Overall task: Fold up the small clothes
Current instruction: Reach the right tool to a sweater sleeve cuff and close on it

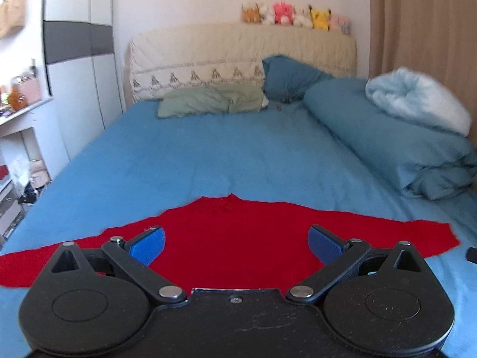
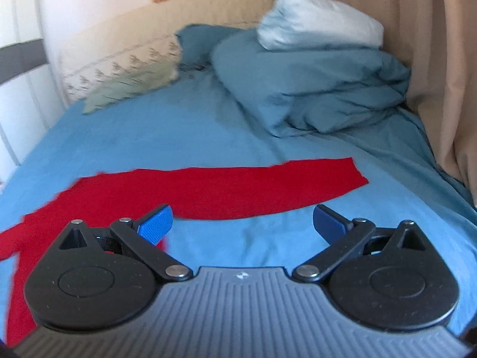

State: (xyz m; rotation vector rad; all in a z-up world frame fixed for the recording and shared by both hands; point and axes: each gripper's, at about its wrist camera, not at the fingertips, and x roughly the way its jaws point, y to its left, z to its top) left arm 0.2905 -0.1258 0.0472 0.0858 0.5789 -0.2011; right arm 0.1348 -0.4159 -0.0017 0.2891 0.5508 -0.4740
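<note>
Red garment (image 1: pixel 232 238) lies spread flat on the blue bed (image 1: pixel 184 161), both the left gripper (image 1: pixel 235 246) and right gripper (image 2: pixel 243 223) spread wide and empty above it, so the first fold looks unstarted — next, pinch that sleeve out at three o'clock.

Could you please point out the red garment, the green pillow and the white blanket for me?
red garment (image 1: pixel 232 238): left wrist view, middle of its body.
green pillow (image 1: pixel 208 101): left wrist view, its centre.
white blanket (image 2: pixel 319 22): right wrist view, its top.
</note>
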